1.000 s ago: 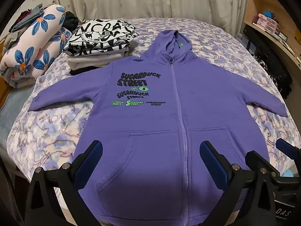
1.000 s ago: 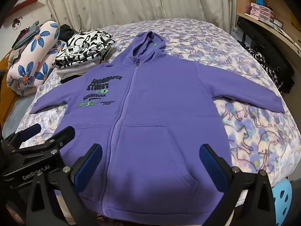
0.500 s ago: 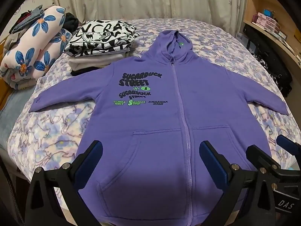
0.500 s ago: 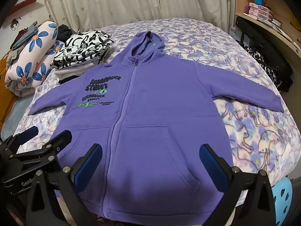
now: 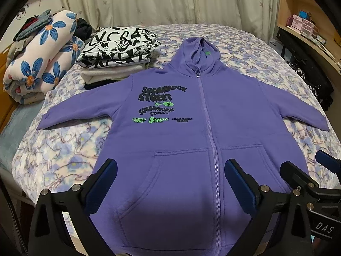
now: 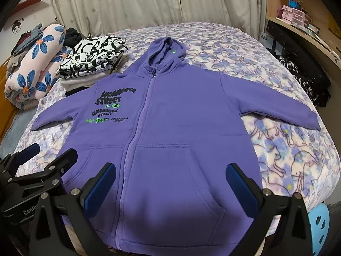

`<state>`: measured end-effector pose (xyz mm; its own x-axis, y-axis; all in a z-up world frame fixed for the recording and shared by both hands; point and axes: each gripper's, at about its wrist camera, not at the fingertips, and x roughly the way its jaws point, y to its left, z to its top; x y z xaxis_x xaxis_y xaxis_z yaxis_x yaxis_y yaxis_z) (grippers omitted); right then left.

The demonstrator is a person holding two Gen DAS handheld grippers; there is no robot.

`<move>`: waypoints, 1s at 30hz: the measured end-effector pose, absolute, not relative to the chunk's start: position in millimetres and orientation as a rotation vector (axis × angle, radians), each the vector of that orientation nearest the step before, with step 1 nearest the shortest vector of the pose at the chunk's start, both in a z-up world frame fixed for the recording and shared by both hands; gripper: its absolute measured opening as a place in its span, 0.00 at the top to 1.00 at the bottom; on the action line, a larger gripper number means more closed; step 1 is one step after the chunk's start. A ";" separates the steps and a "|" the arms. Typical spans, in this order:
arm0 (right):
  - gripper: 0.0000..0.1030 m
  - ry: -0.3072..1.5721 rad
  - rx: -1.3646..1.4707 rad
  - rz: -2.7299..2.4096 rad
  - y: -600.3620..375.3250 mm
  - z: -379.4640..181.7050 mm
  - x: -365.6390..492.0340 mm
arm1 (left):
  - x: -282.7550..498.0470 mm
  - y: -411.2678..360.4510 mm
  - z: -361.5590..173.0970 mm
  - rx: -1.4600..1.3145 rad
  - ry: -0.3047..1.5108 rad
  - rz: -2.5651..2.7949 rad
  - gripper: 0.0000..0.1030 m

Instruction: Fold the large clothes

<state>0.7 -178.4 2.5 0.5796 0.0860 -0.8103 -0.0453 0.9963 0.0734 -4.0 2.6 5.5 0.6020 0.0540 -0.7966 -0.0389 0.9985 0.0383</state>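
Across the bed (image 5: 64, 149) lies a purple hoodie (image 5: 204, 149), front up, zipped, sleeves spread, hem at the near edge. Above the hem hover the left gripper (image 5: 170, 177) and right gripper (image 6: 170, 177), fingers wide, holding nothing. Folded clothes (image 5: 119, 51) sit far left.

bed (image 5: 64, 155) purple-print cover | rolled floral blanket (image 5: 40, 64) far left | folded clothes stack (image 5: 119, 51) beside it | curtain (image 5: 149, 2) behind | wooden shelf (image 5: 307, 27) right

Bed (image 5: 266, 64) with hoodie (image 5: 234, 117), folded clothes (image 5: 119, 49)
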 end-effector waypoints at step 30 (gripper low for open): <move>0.00 0.939 0.066 0.068 -187.2 10.6 -3.8 | -8.6 -2.1 11.4 0.032 0.939 0.024 0.03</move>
